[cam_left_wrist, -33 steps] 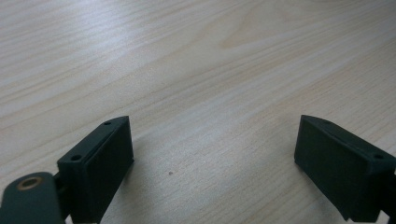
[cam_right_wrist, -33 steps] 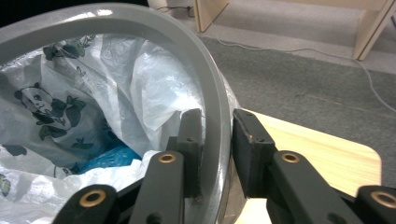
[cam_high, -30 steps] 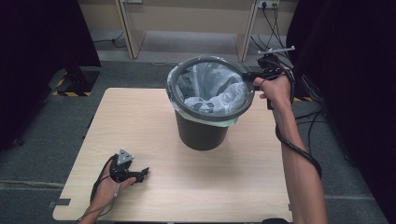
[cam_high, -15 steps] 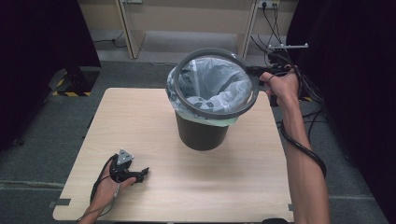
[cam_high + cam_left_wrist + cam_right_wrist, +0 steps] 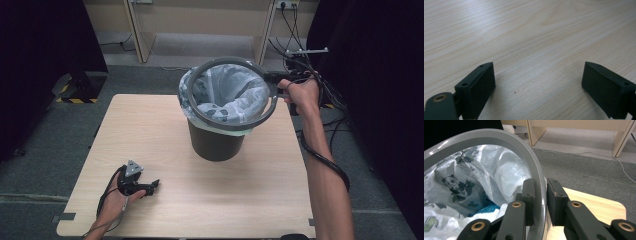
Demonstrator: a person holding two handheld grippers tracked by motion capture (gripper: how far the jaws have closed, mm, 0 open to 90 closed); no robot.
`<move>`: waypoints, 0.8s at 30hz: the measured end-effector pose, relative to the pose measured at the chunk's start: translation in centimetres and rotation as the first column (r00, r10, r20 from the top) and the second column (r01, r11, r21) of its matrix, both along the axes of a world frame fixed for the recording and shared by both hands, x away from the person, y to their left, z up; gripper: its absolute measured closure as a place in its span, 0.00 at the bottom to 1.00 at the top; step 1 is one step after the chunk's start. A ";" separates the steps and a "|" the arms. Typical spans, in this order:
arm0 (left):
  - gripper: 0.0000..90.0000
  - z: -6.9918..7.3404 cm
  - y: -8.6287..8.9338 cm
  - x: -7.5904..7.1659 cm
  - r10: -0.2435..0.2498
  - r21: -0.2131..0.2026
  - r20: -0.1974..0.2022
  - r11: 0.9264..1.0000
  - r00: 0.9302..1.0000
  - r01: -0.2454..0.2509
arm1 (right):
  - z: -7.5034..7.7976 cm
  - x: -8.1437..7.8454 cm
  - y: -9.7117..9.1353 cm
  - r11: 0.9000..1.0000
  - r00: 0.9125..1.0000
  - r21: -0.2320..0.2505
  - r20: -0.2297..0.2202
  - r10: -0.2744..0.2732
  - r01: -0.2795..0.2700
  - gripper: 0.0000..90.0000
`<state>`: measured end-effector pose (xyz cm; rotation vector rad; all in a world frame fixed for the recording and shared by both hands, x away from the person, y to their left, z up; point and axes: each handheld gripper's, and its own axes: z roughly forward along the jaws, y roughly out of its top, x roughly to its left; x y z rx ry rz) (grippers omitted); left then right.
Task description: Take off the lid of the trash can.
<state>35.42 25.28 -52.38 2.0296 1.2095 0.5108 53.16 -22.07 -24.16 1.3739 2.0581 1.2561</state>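
Note:
A dark grey bin (image 5: 216, 142) stands at the back middle of the wooden table (image 5: 250, 200). It is lined with a white panda-print bag (image 5: 230, 95). A grey plastic ring (image 5: 231, 125) hangs tilted above the bin's mouth, around the top of the bag. My right gripper (image 5: 276, 87) is shut on the ring's right side. In the right gripper view the ring (image 5: 499, 135) passes between the jaws of the right gripper (image 5: 540, 192), with the bag (image 5: 461, 185) beyond. My left gripper (image 5: 152, 185) rests on the table's front left corner. Its jaws are wide open over bare wood (image 5: 524, 32), as the left gripper (image 5: 537, 82) view shows.
Something blue (image 5: 484, 210) lies inside the bag. Beyond the table's far edge are wooden furniture legs (image 5: 137, 30), and cables (image 5: 295, 30) trail on the floor at the back right. Dark curtains stand on both sides.
My right gripper has lifted the ring up off the bin's rim and drawn it back, so it now hangs tilted above the bag. The left gripper has not moved.

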 end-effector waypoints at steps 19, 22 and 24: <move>0.12 0.0 0.0 0.0 -0.003 0.000 0.001 1.000 1.000 0.003 | -0.8 -0.5 1.0 0.997 0.998 -0.073 -0.061 0.008 -0.012 0.78; 0.12 0.0 0.0 0.0 -0.003 0.000 0.000 1.000 1.000 0.003 | -0.9 -0.4 1.0 0.998 0.998 -0.064 -0.055 0.009 -0.013 0.83; 0.12 0.0 0.0 0.0 -0.002 0.000 0.000 1.000 1.000 0.002 | -0.9 -0.3 1.0 0.997 0.999 -0.075 -0.054 -0.008 0.004 0.87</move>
